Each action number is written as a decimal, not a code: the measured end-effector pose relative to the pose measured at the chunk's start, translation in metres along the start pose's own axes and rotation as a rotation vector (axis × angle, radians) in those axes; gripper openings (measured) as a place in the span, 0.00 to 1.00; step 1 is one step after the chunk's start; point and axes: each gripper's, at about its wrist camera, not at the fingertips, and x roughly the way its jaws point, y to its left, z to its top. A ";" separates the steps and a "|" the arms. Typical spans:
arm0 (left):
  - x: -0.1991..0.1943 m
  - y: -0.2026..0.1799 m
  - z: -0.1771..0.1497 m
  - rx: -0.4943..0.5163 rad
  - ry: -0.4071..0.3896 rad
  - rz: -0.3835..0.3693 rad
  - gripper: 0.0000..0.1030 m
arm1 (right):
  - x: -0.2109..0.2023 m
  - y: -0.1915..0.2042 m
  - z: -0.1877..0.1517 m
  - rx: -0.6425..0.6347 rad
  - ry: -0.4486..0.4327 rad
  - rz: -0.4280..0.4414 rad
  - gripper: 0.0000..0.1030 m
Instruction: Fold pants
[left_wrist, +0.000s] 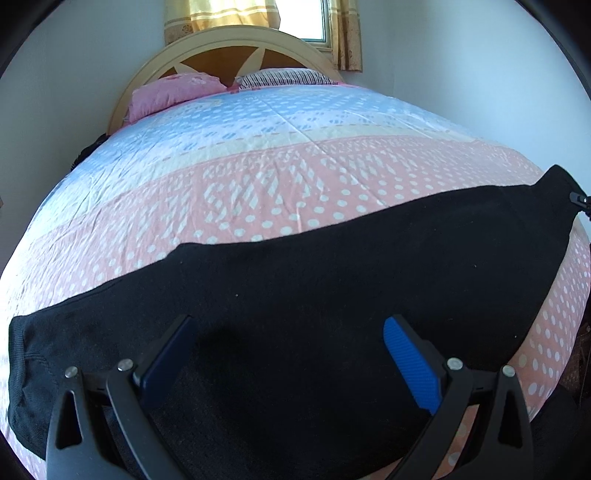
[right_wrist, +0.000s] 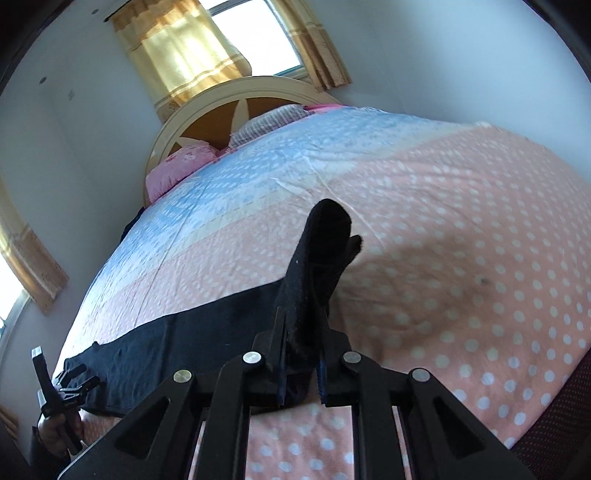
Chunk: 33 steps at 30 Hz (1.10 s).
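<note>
Black fabric pants (left_wrist: 295, 295) are lying across pink polka-dot bedspread (left_wrist: 258, 177); right gripper (right_wrist: 301, 354) is pinching one end, seemingly lifted; left gripper (left_wrist: 290, 354) is hovering spread above cloth.

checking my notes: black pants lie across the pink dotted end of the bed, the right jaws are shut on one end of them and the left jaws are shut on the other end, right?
Not quite. The left gripper is open: the left wrist view shows its jaws standing wide apart above the black pants, gripping nothing. The rest holds: the right gripper is shut on one end, over the pink dotted bed cover.
</note>
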 end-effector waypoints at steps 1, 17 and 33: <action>0.000 0.001 0.000 -0.005 0.004 -0.001 1.00 | 0.000 0.009 0.000 -0.020 0.000 0.000 0.12; -0.023 -0.003 -0.002 -0.029 -0.013 -0.077 1.00 | 0.038 0.143 -0.031 -0.286 0.101 0.133 0.12; -0.010 -0.036 0.027 -0.068 -0.005 -0.334 1.00 | 0.096 0.231 -0.101 -0.536 0.286 0.230 0.26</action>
